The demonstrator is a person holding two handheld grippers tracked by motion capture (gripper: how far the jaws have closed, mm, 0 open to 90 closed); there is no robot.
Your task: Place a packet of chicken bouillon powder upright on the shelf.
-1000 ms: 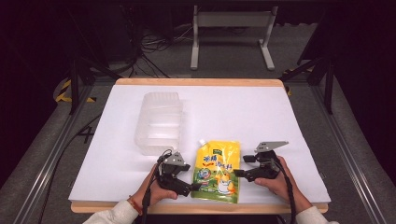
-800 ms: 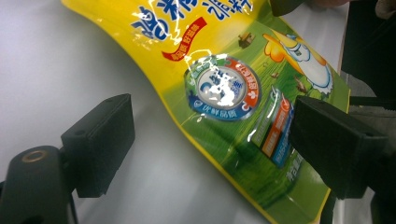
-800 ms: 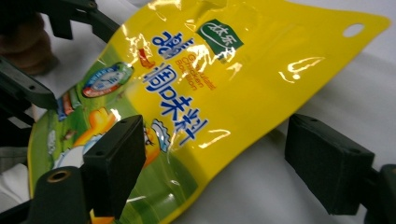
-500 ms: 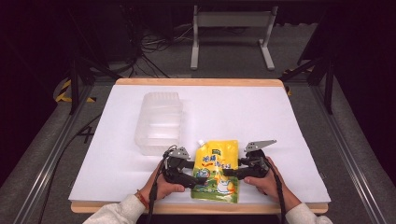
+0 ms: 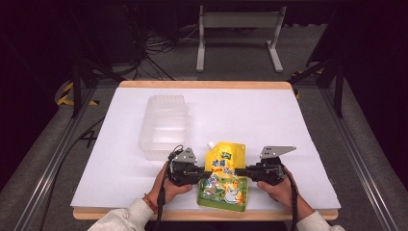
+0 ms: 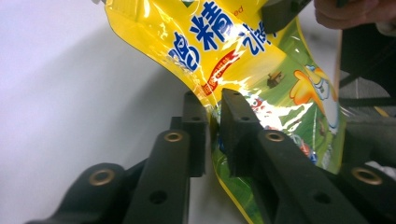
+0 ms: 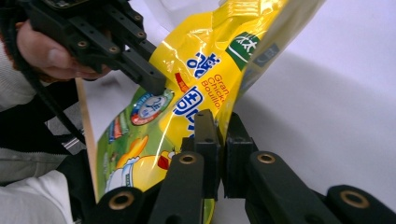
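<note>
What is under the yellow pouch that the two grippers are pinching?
The white table cover lies under the pouch. The left gripper and right gripper pinch its side edges. Whatever lies beneath its middle is covered.

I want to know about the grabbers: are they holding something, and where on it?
Yes. Both hold the yellow pouch: the left gripper pinches its left side edge, the right gripper its right side edge.

Item: glossy yellow-and-green plastic spouted pouch (image 5: pixel 224 175)
Print: blue lettering, cartoon chicken
Pose: flat, white spout pointing away
Place: near table's front edge, middle
</note>
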